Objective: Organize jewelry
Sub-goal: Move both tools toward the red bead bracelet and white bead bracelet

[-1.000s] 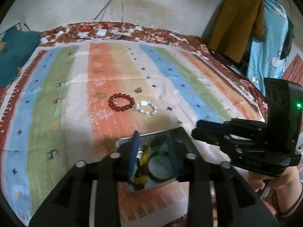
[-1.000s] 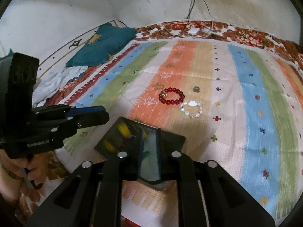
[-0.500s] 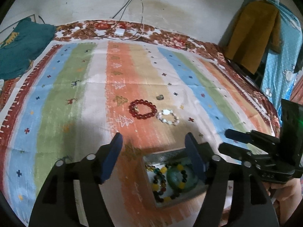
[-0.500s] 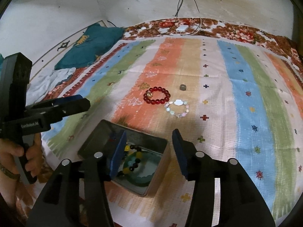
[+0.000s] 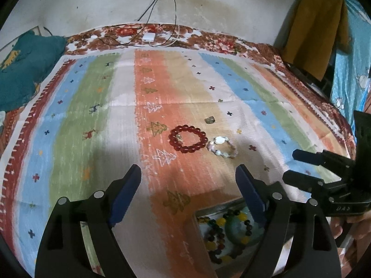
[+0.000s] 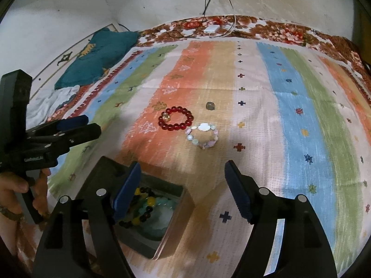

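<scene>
A red bead bracelet (image 5: 187, 139) (image 6: 175, 121) lies on the striped cloth, with a pale shell bracelet (image 5: 222, 147) (image 6: 203, 135) right beside it and a small grey ring (image 5: 209, 120) (image 6: 210, 105) behind them. A grey metal box (image 6: 178, 208) (image 5: 197, 217) near the front edge holds a green bangle and yellow and dark bead bracelets. My left gripper (image 5: 188, 184) is open and empty, above the cloth left of the box. My right gripper (image 6: 182, 180) is open and empty, above the box's far right corner.
The striped cloth (image 5: 76, 120) covers a bed with a floral border. A teal pillow (image 5: 25, 67) (image 6: 99, 55) lies at the far left. A white charger (image 5: 148, 37) and cables lie at the back. Yellow and blue cloths (image 5: 317, 27) hang at the right.
Both grippers went from nearly shut over the box to wide open. Both have pulled back and up from the box, and the box's contents now show.
</scene>
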The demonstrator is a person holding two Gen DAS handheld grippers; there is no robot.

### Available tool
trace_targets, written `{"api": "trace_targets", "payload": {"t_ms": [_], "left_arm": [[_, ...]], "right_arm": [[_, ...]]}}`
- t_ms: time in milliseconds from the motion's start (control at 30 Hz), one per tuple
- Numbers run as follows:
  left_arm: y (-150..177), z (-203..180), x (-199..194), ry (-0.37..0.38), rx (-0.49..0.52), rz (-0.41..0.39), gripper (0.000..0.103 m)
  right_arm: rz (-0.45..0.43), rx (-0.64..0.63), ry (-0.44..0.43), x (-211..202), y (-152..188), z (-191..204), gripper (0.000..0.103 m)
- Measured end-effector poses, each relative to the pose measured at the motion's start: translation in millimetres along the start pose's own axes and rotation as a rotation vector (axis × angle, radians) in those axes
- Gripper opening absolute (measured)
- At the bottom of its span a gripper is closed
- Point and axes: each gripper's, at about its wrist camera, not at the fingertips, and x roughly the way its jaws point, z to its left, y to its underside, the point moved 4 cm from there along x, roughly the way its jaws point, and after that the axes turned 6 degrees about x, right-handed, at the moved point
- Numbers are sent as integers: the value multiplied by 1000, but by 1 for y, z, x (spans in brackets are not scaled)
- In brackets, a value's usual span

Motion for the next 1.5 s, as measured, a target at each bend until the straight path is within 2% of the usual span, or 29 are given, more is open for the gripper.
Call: {"api": "trace_targets", "payload": {"t_ms": [400, 700, 1033, 1200, 1333, 1400, 1433, 1467, 1500], "left_arm": [[-19, 18, 36, -6, -16, 43, 83], [-29, 26, 61, 5, -29, 72, 83], [-32, 23, 93, -1, 15, 126, 83], [-36, 25, 104, -13, 23, 130, 82], [-37, 20, 112, -16, 70, 125, 80], [-37, 16, 114, -5, 84, 124, 76], [-37, 15, 116, 7, 90, 125, 69], [-37, 13, 117, 23, 93, 129, 57], [-37, 12, 119, 32, 92, 135, 52]], "right_arm": [[47, 9, 62, 37, -19, -20, 75], [64, 20, 66, 55, -31, -27, 75], [92, 25, 74, 77, -41, -34, 75], [99, 30, 80, 86, -45, -37, 75], [103, 17, 87, 92, -47, -37, 75], [102, -1, 99, 96, -48, -36, 75], [102, -7, 103, 97, -49, -36, 75], [101, -11, 105, 99, -50, -37, 75], [101, -14, 103, 101, -51, -37, 75]]}}
